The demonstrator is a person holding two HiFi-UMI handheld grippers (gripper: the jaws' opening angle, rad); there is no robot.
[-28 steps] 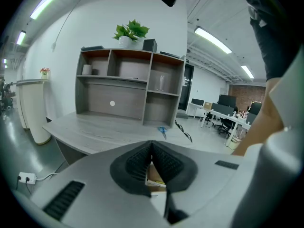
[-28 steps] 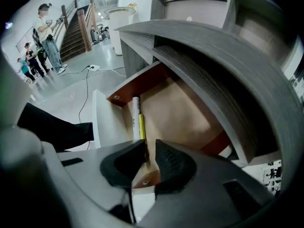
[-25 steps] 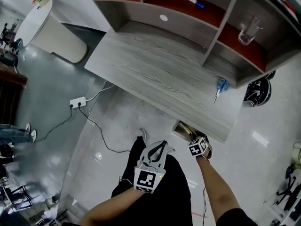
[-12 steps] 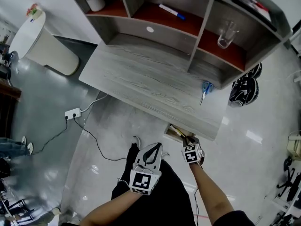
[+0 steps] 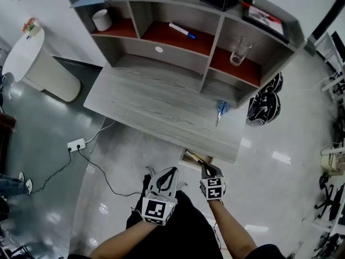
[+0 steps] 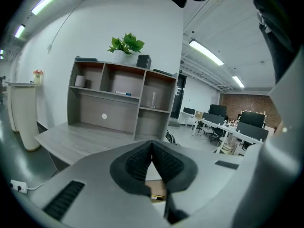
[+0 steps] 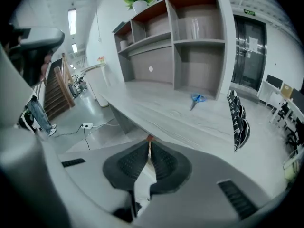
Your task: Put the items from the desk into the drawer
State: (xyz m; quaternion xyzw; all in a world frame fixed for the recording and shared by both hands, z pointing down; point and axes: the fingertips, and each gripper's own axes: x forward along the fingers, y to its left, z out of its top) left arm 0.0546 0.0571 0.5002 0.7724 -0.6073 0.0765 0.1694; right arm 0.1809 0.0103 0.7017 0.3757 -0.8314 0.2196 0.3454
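Blue-handled scissors (image 5: 220,110) (image 7: 197,99) lie at the right end of the grey desk (image 5: 156,101). Below the desk's front edge the drawer (image 5: 195,158) stands open, a yellow pencil (image 5: 195,157) (image 6: 157,197) lying in it. My right gripper (image 5: 206,167) (image 7: 149,144) hovers just in front of the drawer. Its jaws have just been closing and its pads now meet, with nothing I can make out between them. A reddish speck shows at their tips. My left gripper (image 5: 170,171) (image 6: 152,142) is beside it, shut and empty.
The shelf unit on the desk holds a marker (image 5: 181,31), a glass (image 5: 239,51) and a white cup (image 5: 100,20). A black helmet (image 5: 265,104) lies on the floor right of the desk. A power strip (image 5: 75,144) with cables lies at left.
Both grippers have come up towards me, the right one more, rolling its marker cube to face upward. The view has pulled back and shows the whole shelf unit.
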